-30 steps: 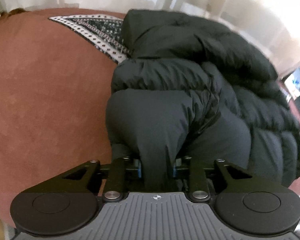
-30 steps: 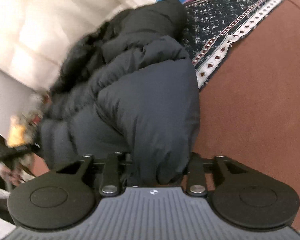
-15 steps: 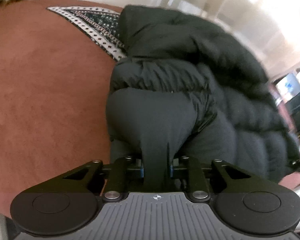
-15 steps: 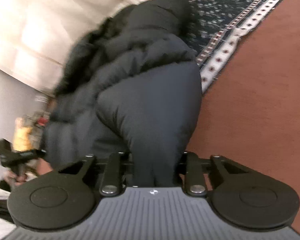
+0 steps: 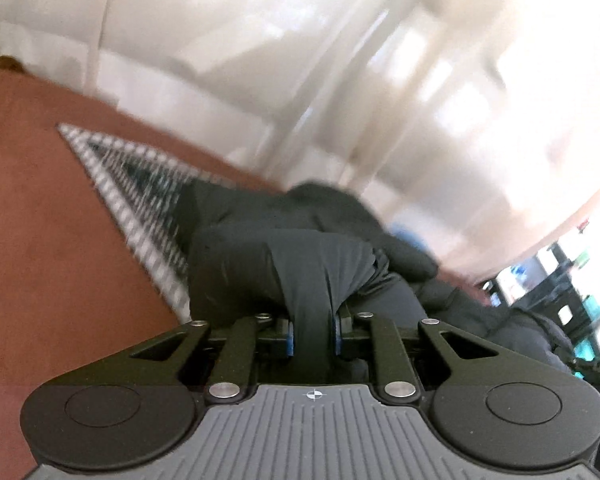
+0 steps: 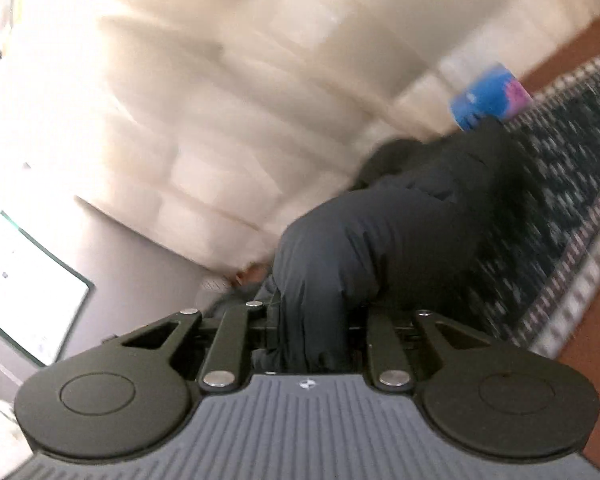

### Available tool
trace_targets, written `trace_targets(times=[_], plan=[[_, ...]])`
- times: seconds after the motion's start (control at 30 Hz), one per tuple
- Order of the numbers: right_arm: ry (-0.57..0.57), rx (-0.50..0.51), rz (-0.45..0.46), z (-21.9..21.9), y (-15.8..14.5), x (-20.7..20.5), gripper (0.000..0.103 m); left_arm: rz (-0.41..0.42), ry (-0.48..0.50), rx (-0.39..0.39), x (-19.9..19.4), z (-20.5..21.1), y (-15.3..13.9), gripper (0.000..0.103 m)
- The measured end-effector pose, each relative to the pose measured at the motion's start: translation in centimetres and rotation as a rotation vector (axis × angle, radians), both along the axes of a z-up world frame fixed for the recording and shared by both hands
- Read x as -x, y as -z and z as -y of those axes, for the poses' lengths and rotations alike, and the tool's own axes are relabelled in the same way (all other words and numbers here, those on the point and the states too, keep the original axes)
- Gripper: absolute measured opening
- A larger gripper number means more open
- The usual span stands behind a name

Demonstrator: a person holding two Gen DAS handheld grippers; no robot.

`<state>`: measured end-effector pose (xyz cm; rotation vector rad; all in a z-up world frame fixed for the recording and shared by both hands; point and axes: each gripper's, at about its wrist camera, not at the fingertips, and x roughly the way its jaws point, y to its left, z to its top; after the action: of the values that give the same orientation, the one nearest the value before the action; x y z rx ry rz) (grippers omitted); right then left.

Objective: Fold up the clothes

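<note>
- Pale curtains (image 5: 340, 60), brightly backlit, fill the twelve o'clock side.
- A patterned dark runner (image 6: 560, 216) crosses the rust-brown surface (image 5: 32, 220).
- A lit screen (image 6: 16, 284) glows at nine o'clock.

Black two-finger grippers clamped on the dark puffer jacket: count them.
2. The left gripper pinches a fold of the dark puffer jacket above the rust-brown surface; the right gripper pinches another bunched fold.
</note>
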<state>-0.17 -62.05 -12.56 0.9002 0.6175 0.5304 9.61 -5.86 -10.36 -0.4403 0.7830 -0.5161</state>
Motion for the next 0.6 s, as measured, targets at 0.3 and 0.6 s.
trace_targets(times=[0.3, 0.6], plan=[[0.177, -0.14, 0.055, 1.4, -3.3, -9.7, 0.02, 0.041, -0.04, 0.073, -12.2, 0.9, -1.7, 0.013], [0.384, -0.13, -0.028, 1.4, -2.8, -22.1, 0.02, -0.011, -0.082, 0.083, -25.2, 3.8, 0.2, 0.015]])
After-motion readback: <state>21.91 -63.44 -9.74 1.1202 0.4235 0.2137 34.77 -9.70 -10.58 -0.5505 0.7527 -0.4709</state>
